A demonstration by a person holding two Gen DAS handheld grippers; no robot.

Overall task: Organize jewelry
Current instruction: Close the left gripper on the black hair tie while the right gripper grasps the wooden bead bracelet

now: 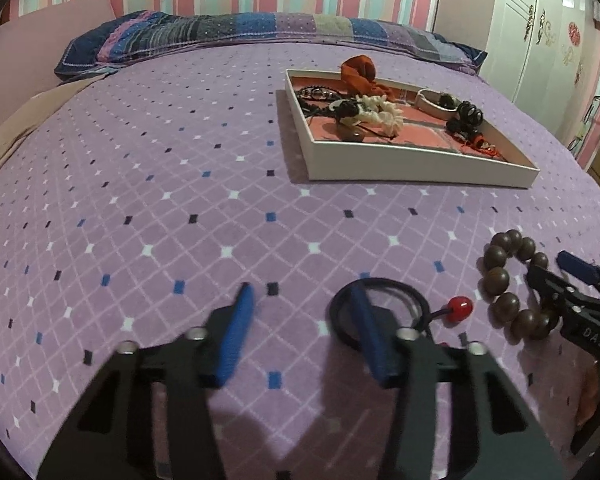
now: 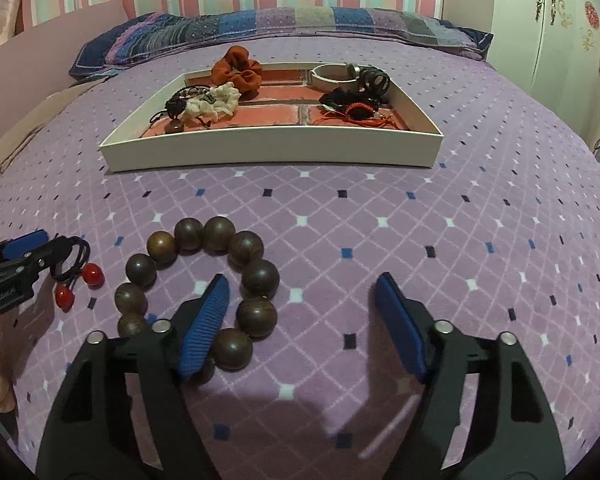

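A brown wooden bead bracelet [image 2: 204, 292] lies on the purple bedspread; it also shows in the left wrist view [image 1: 508, 284]. My right gripper [image 2: 304, 304] is open, its left finger inside the bracelet's ring. A black hair tie with red beads [image 1: 380, 304] lies on the bed; my left gripper [image 1: 304, 312] is open, its right finger over the tie's loop. The tie also shows in the right wrist view [image 2: 76, 276]. A white tray [image 2: 268, 148] farther back holds scrunchies, bracelets and cords.
A patchwork pillow [image 2: 280, 24] lies at the head of the bed. A white wardrobe [image 2: 560, 20] stands at the right. The tray also shows in the left wrist view [image 1: 416, 164], at right.
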